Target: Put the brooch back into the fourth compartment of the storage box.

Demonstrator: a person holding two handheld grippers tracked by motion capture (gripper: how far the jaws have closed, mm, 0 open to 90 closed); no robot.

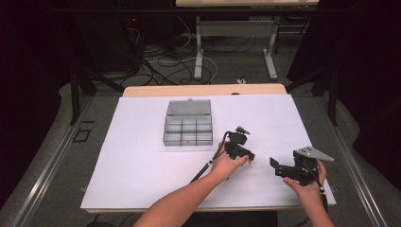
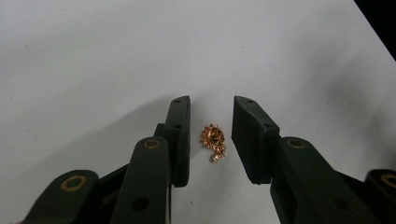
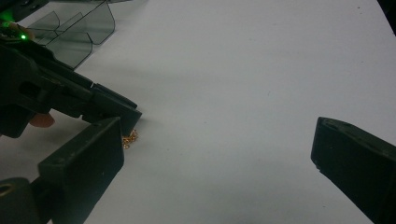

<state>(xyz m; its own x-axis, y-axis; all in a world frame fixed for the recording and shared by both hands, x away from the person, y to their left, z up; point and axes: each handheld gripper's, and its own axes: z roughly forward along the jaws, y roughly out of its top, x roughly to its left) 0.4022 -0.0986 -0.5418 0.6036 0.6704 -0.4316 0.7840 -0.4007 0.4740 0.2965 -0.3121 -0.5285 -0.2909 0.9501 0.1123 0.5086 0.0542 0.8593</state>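
— Forearms come in from the bottom edge of the high view; what is around them?

— White sheet (image 1: pixel 142 156) under everything, wide and bare on the left and toward the near edge; the only other thing on it is a clear box (image 1: pixel 188 124), lid up, at the far middle, well apart from both hands; the right gripper (image 1: pixel 274 163) sits near the sheet's right edge with less room on that side; beyond the sheet a strip of wooden table (image 1: pixel 203 90) shows at the far edge.

— And the left gripper (image 1: pixel 251 160)?

— Right of centre, near the right one but apart from it; its own view has a small gold charm (image 2: pixel 213 142) lying flat on the sheet between the jaws, just beside the left jaw, a clear gap to the right one; neither pad touches it, so the left tongs are open around it, narrow.

— Which way does the charm run?

— Round rosette at the far end, short tail trailing toward the camera and a little right; so the long axis lies roughly along the jaws, not across them.

— The right tongs?

— Wide open, nothing between them; that view catches the charm (image 3: pixel 130 138) just under the left gripper's (image 3: pixel 128 122) tips.
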